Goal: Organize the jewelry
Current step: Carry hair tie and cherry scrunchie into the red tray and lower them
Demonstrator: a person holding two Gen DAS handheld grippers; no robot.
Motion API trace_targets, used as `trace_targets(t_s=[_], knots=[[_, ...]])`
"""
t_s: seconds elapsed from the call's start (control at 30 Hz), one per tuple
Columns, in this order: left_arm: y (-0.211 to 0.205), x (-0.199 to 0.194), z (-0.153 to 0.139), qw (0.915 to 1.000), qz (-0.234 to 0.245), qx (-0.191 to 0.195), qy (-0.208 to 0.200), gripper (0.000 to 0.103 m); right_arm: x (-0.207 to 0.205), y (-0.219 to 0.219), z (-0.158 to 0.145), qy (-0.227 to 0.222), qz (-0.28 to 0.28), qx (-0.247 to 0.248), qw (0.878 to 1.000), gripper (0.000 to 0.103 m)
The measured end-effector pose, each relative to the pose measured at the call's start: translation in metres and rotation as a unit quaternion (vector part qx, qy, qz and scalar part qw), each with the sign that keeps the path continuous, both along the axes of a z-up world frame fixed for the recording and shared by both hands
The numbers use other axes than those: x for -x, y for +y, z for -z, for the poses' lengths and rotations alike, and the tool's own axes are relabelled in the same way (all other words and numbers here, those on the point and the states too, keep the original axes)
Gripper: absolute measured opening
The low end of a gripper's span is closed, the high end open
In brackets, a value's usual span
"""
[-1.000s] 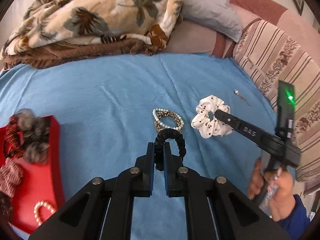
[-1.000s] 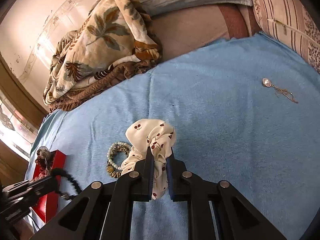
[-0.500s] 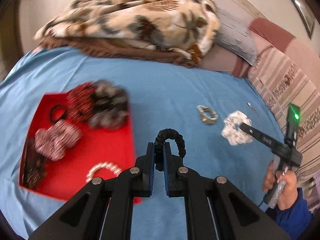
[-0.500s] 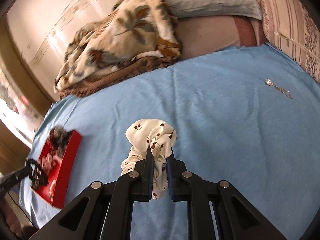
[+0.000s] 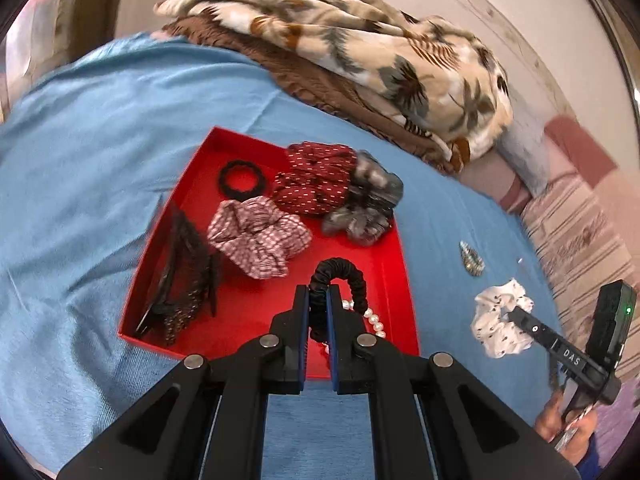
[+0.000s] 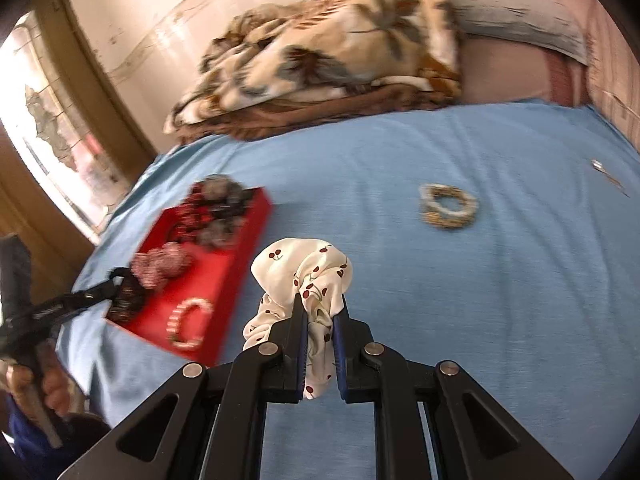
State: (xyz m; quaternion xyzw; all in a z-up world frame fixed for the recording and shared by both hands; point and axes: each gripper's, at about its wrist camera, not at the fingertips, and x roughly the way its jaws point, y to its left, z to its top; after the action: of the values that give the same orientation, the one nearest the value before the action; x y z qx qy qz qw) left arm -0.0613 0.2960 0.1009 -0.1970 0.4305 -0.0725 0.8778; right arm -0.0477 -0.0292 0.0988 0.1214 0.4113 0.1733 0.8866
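Left tongs [image 5: 318, 300] pinch a ruched black satin scrunchie [image 5: 340, 280] over the shallow red cardboard tray [image 5: 400, 280]. Right tongs [image 6: 320, 316] clamp a glossy white cherry-print scrunchie [image 6: 304, 272] above the blue bedsheet [image 6: 480, 300].

I am in a bedroom at home. Under me lies a bed with a blue sheet [image 5: 100, 128]. Behind the sheet a palm-print blanket [image 5: 360, 40] is bunched against a scuffed wall [image 6: 160, 20], with a grey pillow [image 6: 512, 8] beside it and striped bedding [image 5: 580, 232] along the sheet's right edge.
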Motion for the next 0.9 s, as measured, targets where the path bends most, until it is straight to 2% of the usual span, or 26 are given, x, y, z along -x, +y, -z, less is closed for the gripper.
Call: trace_targets(t_s=[0.07,0.2,0.47,0.57,0.67,0.9], knots=[[0.007,0.0,0.005,0.9999,0.001,0.01,0.004,0.008,-0.004,0.024,-0.007,0.001,-0.018,-0.004,1.0,0.013],[0.01,-0.001,0.014,0.9998,0.011,-0.002,0.016,0.008,-0.011,0.066,-0.009,0.004,-0.048,-0.001,0.999,0.013],[0.016,-0.001,0.033,0.9978,0.015,-0.016,0.063,0.008,-0.034,0.14,0.004,0.005,-0.086,0.054,0.995,0.013],[0.02,-0.003,0.039,0.9965,0.003,-0.03,0.078,0.008,-0.045,0.157,0.012,0.005,-0.089,0.088,0.992,0.013],[0.023,-0.003,0.04,0.9962,-0.006,-0.041,0.076,0.008,-0.058,0.169,0.022,0.008,-0.088,0.119,0.989,0.013],[0.021,-0.003,0.04,0.996,-0.004,-0.052,0.072,0.008,-0.071,0.168,0.039,0.027,-0.075,0.143,0.986,0.013]])
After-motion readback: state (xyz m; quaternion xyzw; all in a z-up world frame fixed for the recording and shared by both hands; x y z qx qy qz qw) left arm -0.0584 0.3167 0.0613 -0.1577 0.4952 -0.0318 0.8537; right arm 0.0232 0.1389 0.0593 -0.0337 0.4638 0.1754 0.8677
